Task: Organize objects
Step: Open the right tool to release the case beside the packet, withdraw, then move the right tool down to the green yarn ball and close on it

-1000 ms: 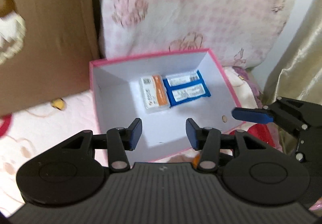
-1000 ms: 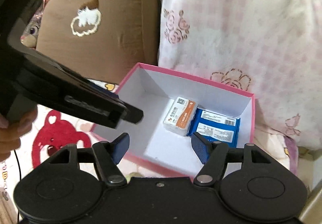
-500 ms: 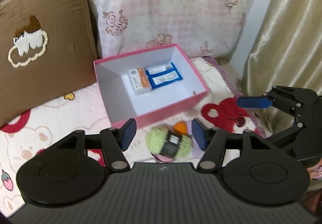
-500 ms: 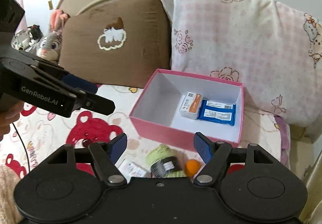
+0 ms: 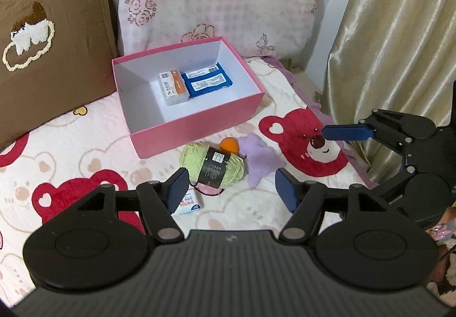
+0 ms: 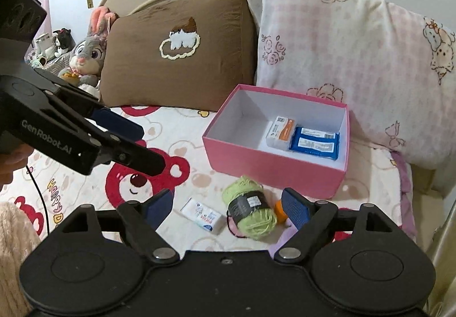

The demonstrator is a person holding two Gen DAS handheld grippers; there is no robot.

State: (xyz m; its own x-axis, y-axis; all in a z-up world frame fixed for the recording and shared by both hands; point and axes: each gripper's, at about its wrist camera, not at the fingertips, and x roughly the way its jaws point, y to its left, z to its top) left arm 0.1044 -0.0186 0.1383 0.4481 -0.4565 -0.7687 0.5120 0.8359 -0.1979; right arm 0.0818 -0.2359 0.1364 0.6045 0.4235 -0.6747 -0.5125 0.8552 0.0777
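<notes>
The pink box sits on the bed against the pillows, already holding a white-and-orange pack on the left and a blue packet to its right. Judging by the loose things, the step in hand is choosing the next item. Near the box lie, left to right, a small white carton, a green yarn ball, an orange ball and a purple plush. The left hand-held gripper hangs over the yarn, jaws opening, nothing between them. The right hand-held gripper is likewise empty and opening. Next, one must descend and straddle an item.
</notes>
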